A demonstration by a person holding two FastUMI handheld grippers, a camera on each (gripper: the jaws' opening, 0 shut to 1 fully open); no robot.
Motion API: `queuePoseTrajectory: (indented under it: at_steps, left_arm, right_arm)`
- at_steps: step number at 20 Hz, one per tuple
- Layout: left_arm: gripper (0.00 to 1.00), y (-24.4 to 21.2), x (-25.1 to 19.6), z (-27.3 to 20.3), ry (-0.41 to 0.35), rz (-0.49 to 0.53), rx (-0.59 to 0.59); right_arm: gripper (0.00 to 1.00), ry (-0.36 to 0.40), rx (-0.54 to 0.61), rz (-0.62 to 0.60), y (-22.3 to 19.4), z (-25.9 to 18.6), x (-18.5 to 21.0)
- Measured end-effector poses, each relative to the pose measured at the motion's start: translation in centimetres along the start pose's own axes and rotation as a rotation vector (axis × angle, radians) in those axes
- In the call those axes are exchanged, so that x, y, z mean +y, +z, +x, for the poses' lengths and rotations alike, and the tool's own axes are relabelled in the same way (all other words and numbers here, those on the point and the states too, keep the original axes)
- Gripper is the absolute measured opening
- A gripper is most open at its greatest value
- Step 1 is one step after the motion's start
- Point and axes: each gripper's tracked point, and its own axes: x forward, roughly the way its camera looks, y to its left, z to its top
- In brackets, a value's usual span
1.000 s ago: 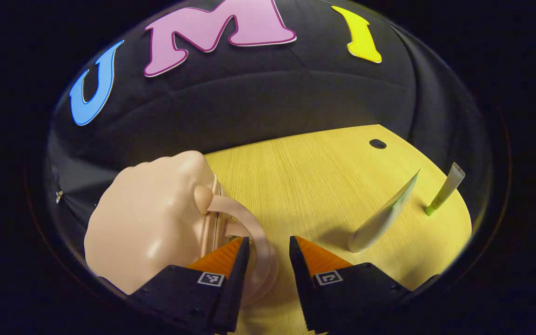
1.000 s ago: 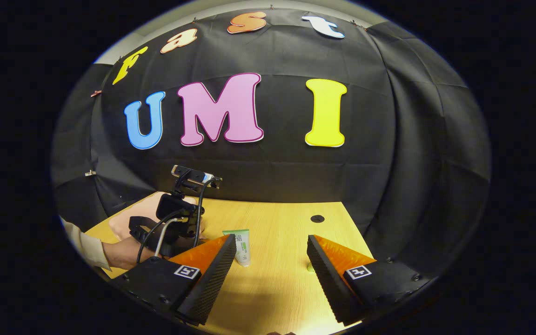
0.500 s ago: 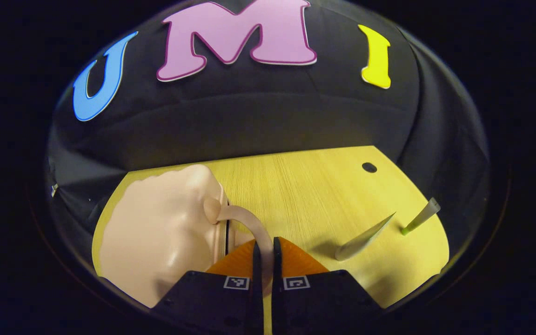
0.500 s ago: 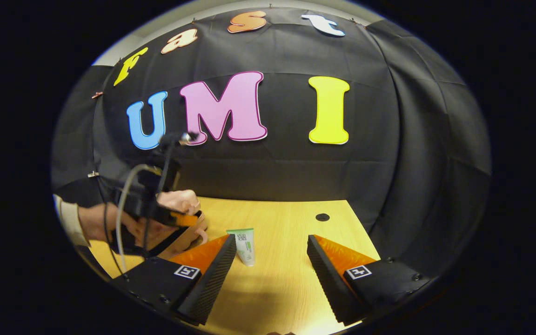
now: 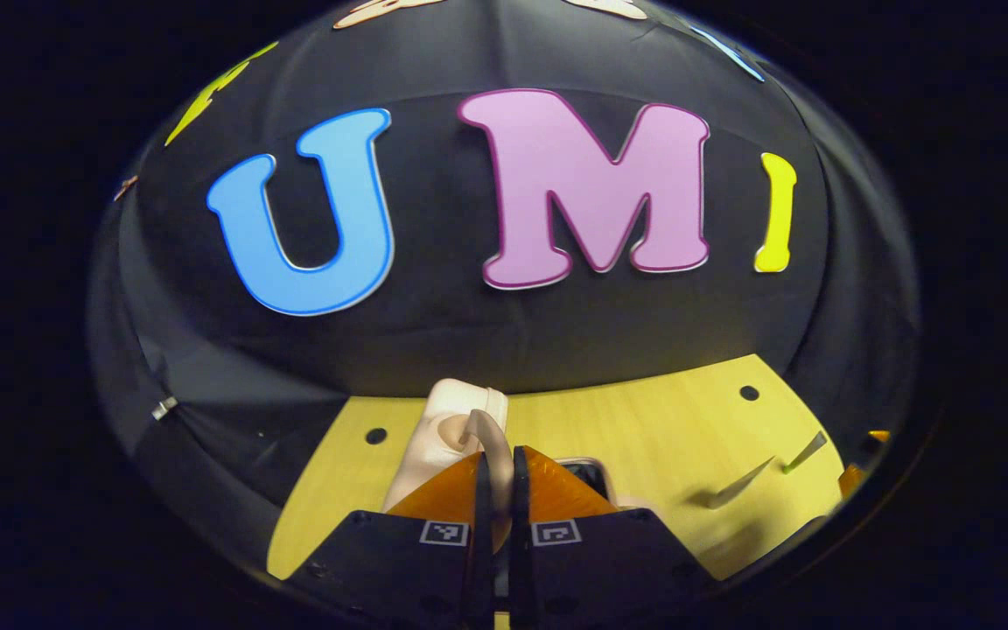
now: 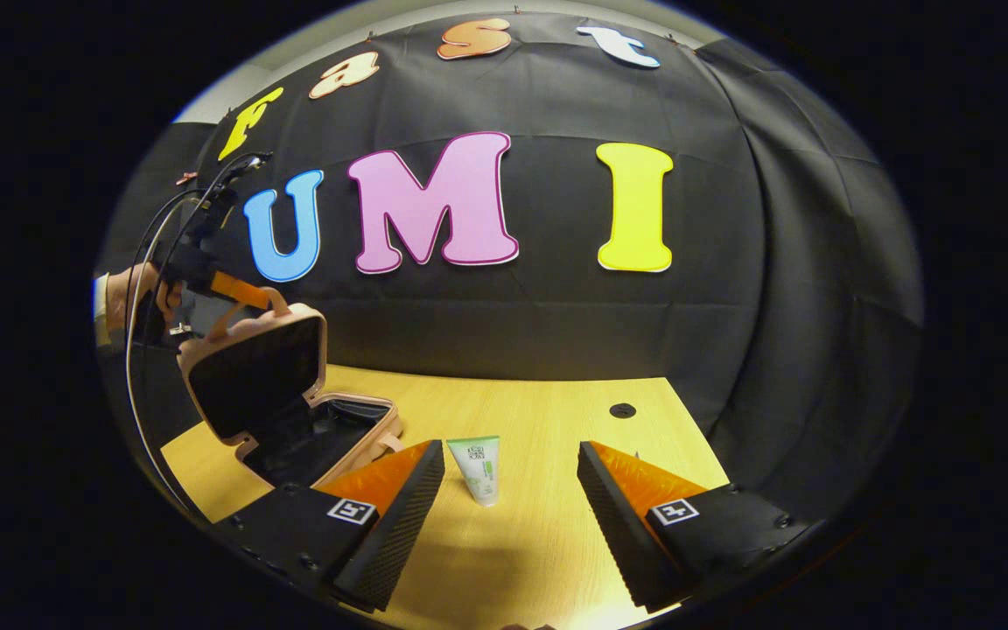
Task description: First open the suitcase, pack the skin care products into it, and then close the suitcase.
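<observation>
The pink suitcase (image 6: 255, 367) stands open at the left of the table, its lid raised over the dark-lined base (image 6: 329, 437). My left gripper (image 6: 237, 289) is shut on the lid's handle (image 6: 275, 302) and holds the lid up. In the left gripper view the handle strap (image 5: 479, 430) runs between the closed fingers of the left gripper (image 5: 497, 457), with the lid's shell (image 5: 443, 429) just beyond. A white and green tube (image 6: 479, 468) lies on the table ahead of my right gripper (image 6: 511, 472), which is open and holds nothing.
The wooden table (image 6: 548, 542) has a cable hole (image 6: 622, 409) near the back. In the left gripper view the white tube (image 5: 736, 486) and a thin green tube (image 5: 806, 451) lie to the right. A hand (image 6: 123, 297) holds the left gripper.
The left gripper closed on the handle, then lifted it up and back, swinging the lid open. The right gripper has stayed almost still and open.
</observation>
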Motion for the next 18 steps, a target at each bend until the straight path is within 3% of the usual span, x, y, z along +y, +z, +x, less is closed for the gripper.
queuePoseTrajectory:
  at_steps: [3,6,9,13,16,18]
  left_arm:
    - [0.11,-0.8,8.2,1.3,0.078,0.144,-0.034]
    - [0.11,-3.7,14.4,4.1,0.123,0.084,-0.082]
    - [0.11,-9.7,21.6,8.1,0.197,0.085,0.005]
    - [0.11,-20.1,26.6,14.5,0.148,-0.096,0.134]
    - [0.12,-22.5,26.7,16.0,0.085,-0.191,0.203]
    - [0.12,-22.8,27.6,16.0,0.089,-0.189,0.240]
  right_arm:
    - [0.97,-0.020,0.015,-0.023,-0.4,0.2,1.0]
    - [0.97,-0.046,0.003,-0.080,-0.5,0.7,2.2]
    - [0.98,-0.109,0.021,-0.104,-1.7,1.2,2.7]
    - [0.98,-0.133,0.087,-0.099,-5.6,2.2,4.7]
    - [0.98,-0.154,0.115,-0.104,-7.3,2.3,5.4]
    - [0.97,-0.186,0.109,-0.109,-7.3,2.0,5.0]
